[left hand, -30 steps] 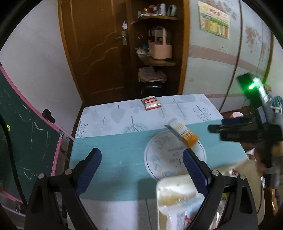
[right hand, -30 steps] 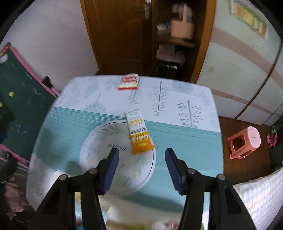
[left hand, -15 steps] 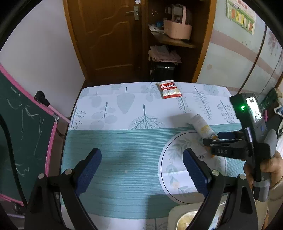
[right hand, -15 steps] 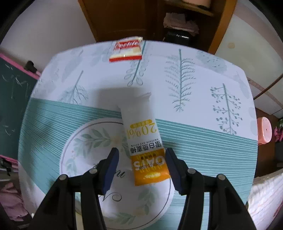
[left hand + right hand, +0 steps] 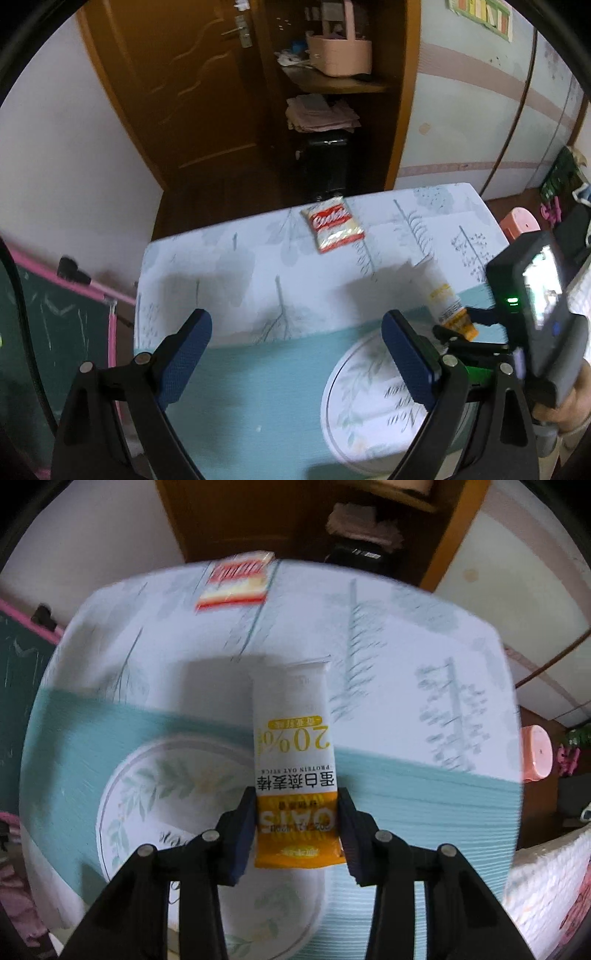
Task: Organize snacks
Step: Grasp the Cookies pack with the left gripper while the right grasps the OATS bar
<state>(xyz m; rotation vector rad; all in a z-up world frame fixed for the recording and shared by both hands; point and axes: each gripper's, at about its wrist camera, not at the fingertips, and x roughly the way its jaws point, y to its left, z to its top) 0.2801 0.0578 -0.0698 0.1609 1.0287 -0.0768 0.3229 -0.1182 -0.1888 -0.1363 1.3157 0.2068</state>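
Now right gripper [image 5: 297, 830] has its pads against both edges of the oat bar [image 5: 295, 771], near centre of the surface [image 5: 406, 805]. Squeeze lightly and lift straight; the wrapper may slip. Left gripper [image 5: 295, 354] hangs wide open and empty.

I see the oat bar [image 5: 295, 760] in a smooth, slightly glossy film wrapper, pinched between my right gripper's [image 5: 296, 830] matt, finely textured blue pads [image 5: 242, 834]. Beyond the bar, the cookie packet [image 5: 332, 228] looks like shiny crinkled plastic. The tablecloth [image 5: 236, 384] under both reads as matt woven cloth. My left gripper [image 5: 295, 354] has matt black plastic arms with metal screws.
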